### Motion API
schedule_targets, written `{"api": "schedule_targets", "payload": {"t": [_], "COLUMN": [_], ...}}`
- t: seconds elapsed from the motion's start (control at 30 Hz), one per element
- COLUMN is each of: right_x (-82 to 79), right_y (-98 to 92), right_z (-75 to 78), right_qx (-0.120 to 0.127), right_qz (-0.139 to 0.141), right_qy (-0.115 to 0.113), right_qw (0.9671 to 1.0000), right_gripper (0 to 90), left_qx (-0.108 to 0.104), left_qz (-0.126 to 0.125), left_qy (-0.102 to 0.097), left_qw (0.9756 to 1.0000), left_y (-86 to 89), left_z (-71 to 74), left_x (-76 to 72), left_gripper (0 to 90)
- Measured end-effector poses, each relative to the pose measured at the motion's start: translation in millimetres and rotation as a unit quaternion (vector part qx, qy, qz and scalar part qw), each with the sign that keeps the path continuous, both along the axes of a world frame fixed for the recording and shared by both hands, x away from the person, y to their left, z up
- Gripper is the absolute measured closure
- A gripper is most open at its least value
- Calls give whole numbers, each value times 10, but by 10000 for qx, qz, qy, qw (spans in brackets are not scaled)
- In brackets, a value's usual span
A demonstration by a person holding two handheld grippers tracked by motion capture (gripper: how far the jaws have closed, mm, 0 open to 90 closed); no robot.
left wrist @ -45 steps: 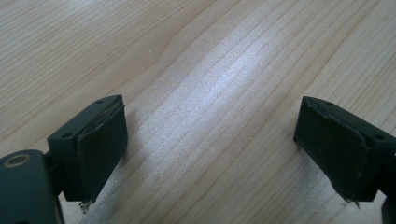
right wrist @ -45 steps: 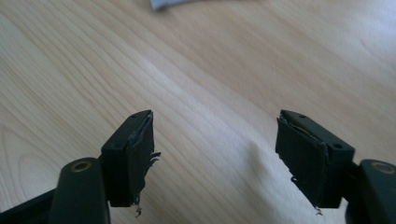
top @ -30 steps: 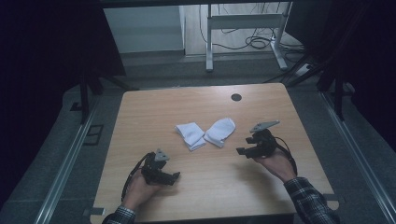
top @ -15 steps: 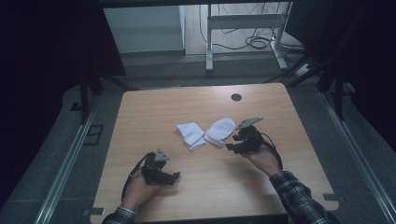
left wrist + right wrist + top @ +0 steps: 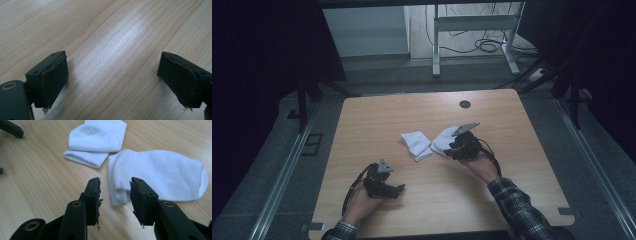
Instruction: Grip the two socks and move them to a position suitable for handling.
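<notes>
Right hand-held gripper (image 5: 114,195) sits low over the table (image 5: 522,190) at the cuff end of the flat white sock (image 5: 160,177). Its jaws have just been closing and now stand partly apart, one on either side of the cuff corner. In the right gripper view the corner lies in the gap between the pads, and the pads do not press on it; whether the fabric touches either pad cannot be told. The rest of this sock extends away from the hand-held gripper, lying flat on the wood with its toe end farthest off.

Just beyond it lies the folded white sock (image 5: 96,141), its ribbed edge close to the flat sock's cuff; whether the two touch cannot be told. In the high view both socks lie near the middle of the table, the folded white sock (image 5: 416,145) to the left and the flat white sock (image 5: 441,141) directly against the tip of the right hand-held gripper (image 5: 452,150).

Left hand-held gripper (image 5: 398,190) rests near the table's front edge, well apart from both socks. Its jaws stand wide open over bare wood, with nothing between them.
</notes>
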State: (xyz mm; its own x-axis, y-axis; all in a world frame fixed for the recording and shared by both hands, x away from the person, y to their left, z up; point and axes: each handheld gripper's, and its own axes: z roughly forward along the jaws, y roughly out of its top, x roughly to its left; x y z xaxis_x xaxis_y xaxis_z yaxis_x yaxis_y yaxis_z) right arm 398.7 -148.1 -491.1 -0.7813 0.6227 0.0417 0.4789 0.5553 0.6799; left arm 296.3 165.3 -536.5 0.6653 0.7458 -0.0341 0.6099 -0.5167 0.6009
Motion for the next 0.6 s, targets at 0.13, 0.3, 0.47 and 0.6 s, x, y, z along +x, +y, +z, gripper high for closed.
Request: {"api": "schedule_targets", "payload": {"t": [0.13,0.3,0.47,0.6], "right_x": [49,106,102,64], "right_y": [34,64,71,51], "right_z": [-54,-136,-139,-61], "right_qx": [-78,-179,-298,-372], "right_qz": [-42,-92,9,-1], "right_qy": [-26,-4,-113,-179], "right_qw": [10000,9998,9995,9991], "right_gripper": [593,676,846,857], "left_qx": [-2,-3,-7,-10], "left_qz": [2,-13,-14,-13], "left_qy": [0,-3,-4,-10], "left_qw": [10000,10000,10000,10000], "left_y": [0,2,1,0], "left_z": [0,-1,-1,-2], "left_x": [0,1,1,3], "left_gripper": [96,96,96,96]}}
